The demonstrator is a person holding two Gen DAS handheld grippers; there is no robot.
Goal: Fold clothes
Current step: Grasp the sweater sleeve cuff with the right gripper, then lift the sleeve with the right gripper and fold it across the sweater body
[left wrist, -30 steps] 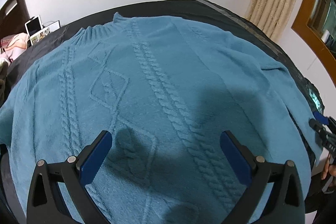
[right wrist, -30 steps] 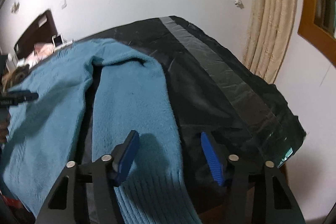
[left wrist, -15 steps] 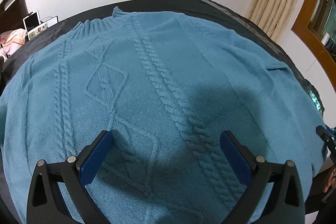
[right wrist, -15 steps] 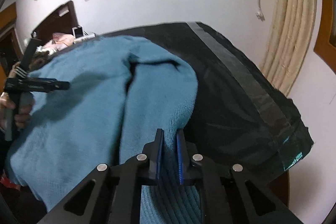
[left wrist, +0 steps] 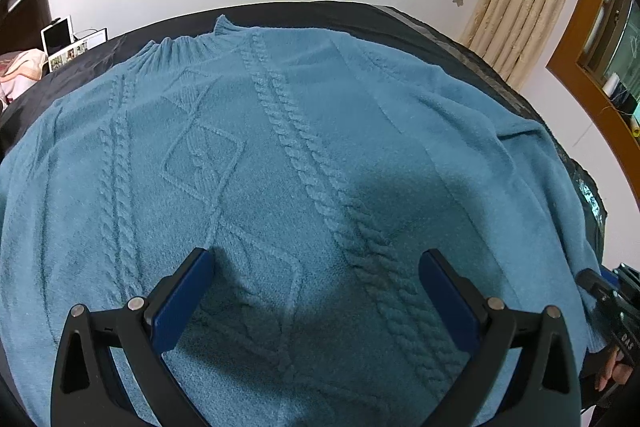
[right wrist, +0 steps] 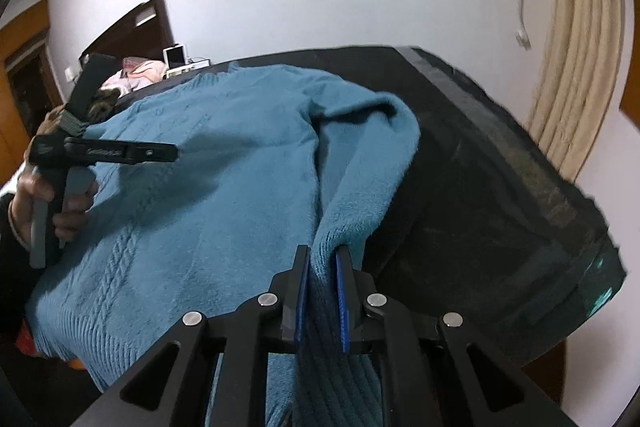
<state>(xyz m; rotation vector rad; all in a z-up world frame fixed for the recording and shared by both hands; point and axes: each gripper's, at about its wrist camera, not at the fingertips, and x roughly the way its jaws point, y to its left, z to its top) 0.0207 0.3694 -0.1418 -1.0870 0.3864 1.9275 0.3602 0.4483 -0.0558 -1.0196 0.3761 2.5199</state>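
Between right gripper (right wrist: 323,267) jaws: sweater sleeve (right wrist: 360,179).

Black tongs (right wrist: 323,291) frames with blue pads (left wrist: 182,301), silver screws, bare-skinned hand (right wrist: 60,203).

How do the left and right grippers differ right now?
The left gripper has its jaws wide apart; the right gripper is clamped shut on the sweater's sleeve.
The left gripper holds nothing and hovers over the cable-knit front of the blue sweater; the right gripper sits at the sweater's side, with the ribbed cuff running back between its jaws.
Both have black frames and blue finger pads.
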